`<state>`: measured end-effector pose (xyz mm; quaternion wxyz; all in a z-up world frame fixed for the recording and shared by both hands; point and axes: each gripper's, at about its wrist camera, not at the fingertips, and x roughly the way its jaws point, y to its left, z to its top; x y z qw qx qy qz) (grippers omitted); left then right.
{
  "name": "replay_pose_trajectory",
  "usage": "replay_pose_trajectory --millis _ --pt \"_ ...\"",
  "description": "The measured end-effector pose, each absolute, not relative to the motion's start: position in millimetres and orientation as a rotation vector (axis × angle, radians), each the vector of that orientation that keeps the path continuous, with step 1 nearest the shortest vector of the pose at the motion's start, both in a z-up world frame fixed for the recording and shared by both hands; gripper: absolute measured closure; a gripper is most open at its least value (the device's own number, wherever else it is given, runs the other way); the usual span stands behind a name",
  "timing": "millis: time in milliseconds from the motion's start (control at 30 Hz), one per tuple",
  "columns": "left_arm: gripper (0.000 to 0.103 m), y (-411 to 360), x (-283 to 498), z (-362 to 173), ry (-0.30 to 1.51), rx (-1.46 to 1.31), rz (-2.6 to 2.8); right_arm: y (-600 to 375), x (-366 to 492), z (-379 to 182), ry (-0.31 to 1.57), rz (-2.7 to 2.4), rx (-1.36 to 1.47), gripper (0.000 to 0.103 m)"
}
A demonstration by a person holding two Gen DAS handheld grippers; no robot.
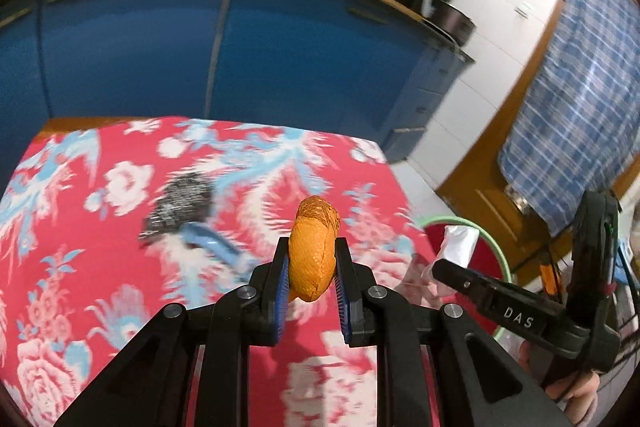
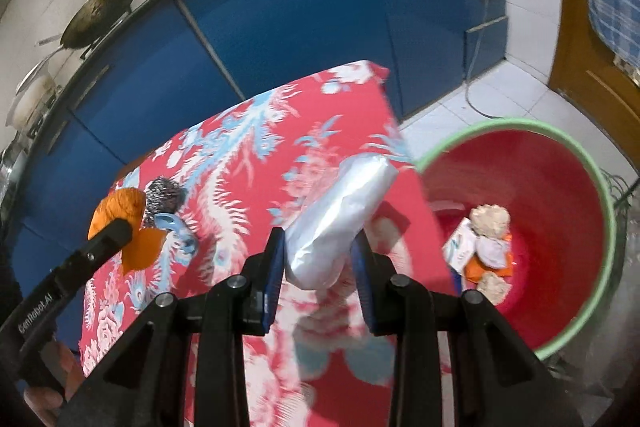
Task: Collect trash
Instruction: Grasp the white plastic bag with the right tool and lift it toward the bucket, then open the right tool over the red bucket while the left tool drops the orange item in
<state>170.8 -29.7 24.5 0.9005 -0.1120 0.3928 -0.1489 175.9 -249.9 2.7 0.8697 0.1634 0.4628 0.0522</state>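
My left gripper (image 1: 312, 263) is shut on an orange mesh wad (image 1: 313, 251), held above the red floral tablecloth (image 1: 100, 247). It also shows in the right wrist view (image 2: 120, 223). My right gripper (image 2: 320, 251) is shut on a crumpled white plastic bag (image 2: 340, 215), above the table's right edge. The bag also shows in the left wrist view (image 1: 458, 243). A red bin with a green rim (image 2: 568, 163) stands on the floor right of the table and holds several pieces of trash (image 2: 486, 243).
A steel-wool scrubber (image 1: 180, 203) and a blue handled tool (image 1: 216, 243) lie on the tablecloth. Blue kitchen cabinets (image 1: 280, 47) stand behind the table, with pots on the counter. A wooden door (image 2: 592, 59) is at the right.
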Motion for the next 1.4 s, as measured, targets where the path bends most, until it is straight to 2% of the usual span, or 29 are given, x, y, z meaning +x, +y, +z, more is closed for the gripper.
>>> replay_pose_trajectory --millis 367,833,1133,1233,1300,1400 --pt "0.083 -112.3 177.0 25.5 0.866 -0.151 -0.447 -314.3 145.5 -7.3 0.975 0.027 0.384 0.067" --pt "0.083 -219.6 191.1 4.5 0.974 0.001 -0.592 -373.2 123.5 -28.0 0.993 -0.041 0.458 0.064" --pt "0.081 -262.1 199.4 -15.9 1.001 0.074 -0.615 -392.8 115.3 -40.0 0.994 -0.057 0.484 0.062" --pt "0.075 -268.5 202.1 -21.4 1.019 0.086 -0.604 -394.6 115.2 -42.4 0.996 -0.053 0.482 0.062" --pt "0.065 -268.8 204.4 -23.7 1.027 0.081 -0.588 -396.1 114.5 -43.3 0.992 -0.053 0.490 0.060" --pt "0.062 -263.7 206.2 -24.5 1.023 0.070 -0.566 -397.0 113.8 -44.4 0.990 -0.049 0.495 0.056"
